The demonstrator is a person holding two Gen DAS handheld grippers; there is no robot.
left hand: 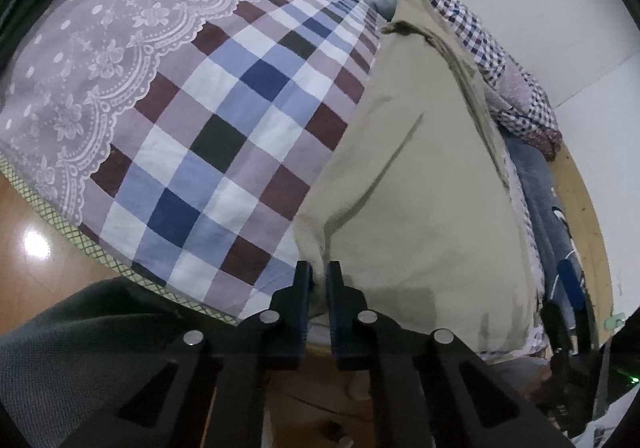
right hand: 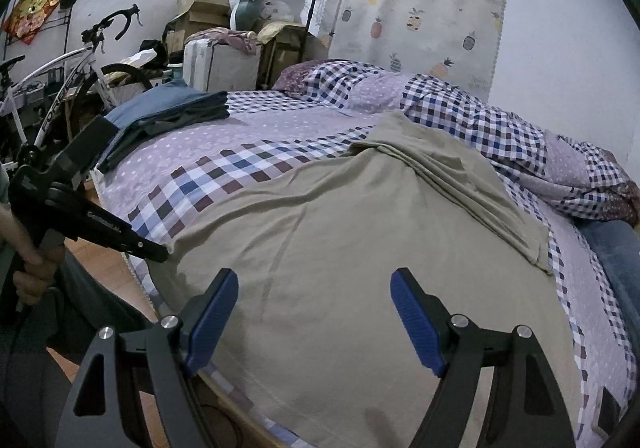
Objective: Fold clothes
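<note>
A beige garment (left hand: 420, 188) (right hand: 340, 228) lies spread flat on the bed, with one sleeve (right hand: 460, 176) folded over it at the far right. My left gripper (left hand: 319, 276) is shut on the garment's near left corner, and cloth bunches between its black fingers (left hand: 303, 280). The right wrist view shows that gripper (right hand: 162, 249) from the side, held by a hand (right hand: 30, 268) at the bed's left edge. My right gripper (right hand: 314, 278) hangs open over the garment's near edge, with nothing between its blue pads (right hand: 212, 312).
The bed has a checked and lilac dotted sheet (left hand: 224, 120) (right hand: 208, 168). On it lie a stack of folded dark blue clothes (right hand: 168, 108), a crumpled checked duvet (right hand: 520, 140) and jeans (right hand: 616, 260) (left hand: 540, 188). A bicycle (right hand: 60, 80) and boxes (right hand: 208, 8) stand beyond the wooden floor (left hand: 36, 248).
</note>
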